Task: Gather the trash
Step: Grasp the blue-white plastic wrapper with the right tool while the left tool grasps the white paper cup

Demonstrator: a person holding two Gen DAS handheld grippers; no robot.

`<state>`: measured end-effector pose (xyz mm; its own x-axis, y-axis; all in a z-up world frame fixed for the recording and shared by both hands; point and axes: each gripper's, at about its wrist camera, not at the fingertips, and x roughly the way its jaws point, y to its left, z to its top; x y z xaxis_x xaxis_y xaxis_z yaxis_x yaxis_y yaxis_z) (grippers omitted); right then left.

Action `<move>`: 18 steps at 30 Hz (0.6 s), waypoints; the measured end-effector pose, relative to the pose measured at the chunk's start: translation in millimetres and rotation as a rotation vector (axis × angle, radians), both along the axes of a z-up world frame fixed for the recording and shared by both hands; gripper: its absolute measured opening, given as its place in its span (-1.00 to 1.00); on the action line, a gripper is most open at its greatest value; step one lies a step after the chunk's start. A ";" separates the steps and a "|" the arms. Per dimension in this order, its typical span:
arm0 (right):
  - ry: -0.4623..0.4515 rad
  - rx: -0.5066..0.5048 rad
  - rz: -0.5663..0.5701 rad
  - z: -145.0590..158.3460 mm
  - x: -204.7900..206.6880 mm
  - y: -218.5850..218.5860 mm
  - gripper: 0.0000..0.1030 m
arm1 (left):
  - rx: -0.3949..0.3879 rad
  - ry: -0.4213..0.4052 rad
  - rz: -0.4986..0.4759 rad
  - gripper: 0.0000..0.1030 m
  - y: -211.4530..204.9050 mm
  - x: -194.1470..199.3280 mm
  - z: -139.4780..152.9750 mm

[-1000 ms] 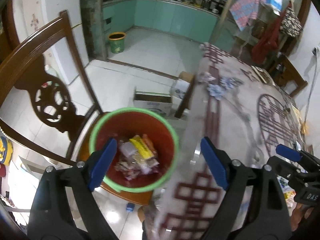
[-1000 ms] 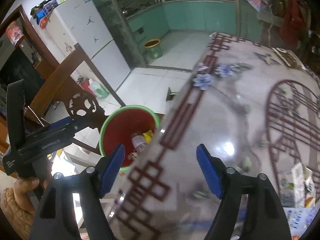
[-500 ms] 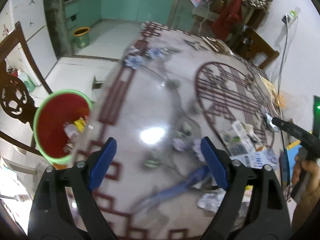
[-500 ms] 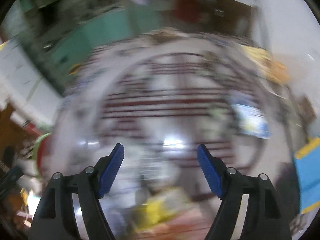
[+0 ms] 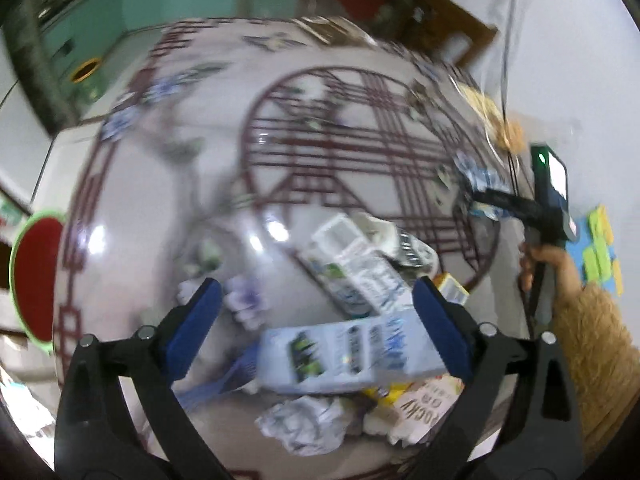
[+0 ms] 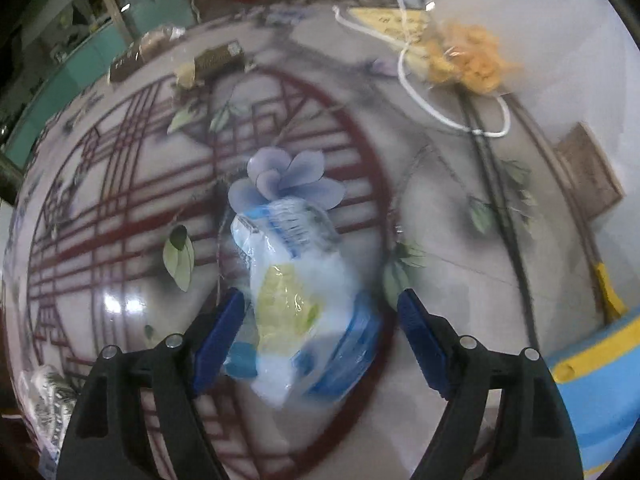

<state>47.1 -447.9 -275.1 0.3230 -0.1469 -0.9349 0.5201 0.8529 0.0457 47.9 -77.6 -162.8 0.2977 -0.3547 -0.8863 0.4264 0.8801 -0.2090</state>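
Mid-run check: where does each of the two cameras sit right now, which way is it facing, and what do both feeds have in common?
Left wrist: on the left gripper, angled steeply down at the trash pile of cartons and crumpled paper; jaws opening, clamping nothing; the other hand shows at right, the red bin at left.
Right wrist: on the right gripper, facing down at a blue-and-white plastic wrapper lying between its opening jaws.
Shared: the patterned tabletop.
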 end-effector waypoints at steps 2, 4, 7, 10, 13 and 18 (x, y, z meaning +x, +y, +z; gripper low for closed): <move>-0.015 -0.039 0.031 -0.3 0.5 4.8 0.22 | 0.022 0.007 -0.048 0.82 -22.5 3.7 -4.4; -0.030 -0.063 0.061 0.4 1.2 8.2 -0.28 | 0.045 0.021 -0.100 0.82 -45.4 9.4 -11.7; -0.046 -0.062 0.078 3.2 2.4 9.2 -0.60 | 0.081 0.032 -0.170 0.82 -74.2 15.9 -22.8; -0.077 -0.006 0.055 3.8 1.1 -0.3 -0.68 | 0.132 0.048 -0.247 0.82 -102.3 20.8 -38.1; -0.109 -0.001 0.040 9.3 -3.1 -3.7 -0.70 | 0.175 0.095 -0.285 0.82 -118.2 26.9 -57.4; -0.123 0.030 0.030 8.8 -9.0 -2.0 -0.70 | 0.237 0.059 -0.395 0.17 -141.7 25.3 -66.5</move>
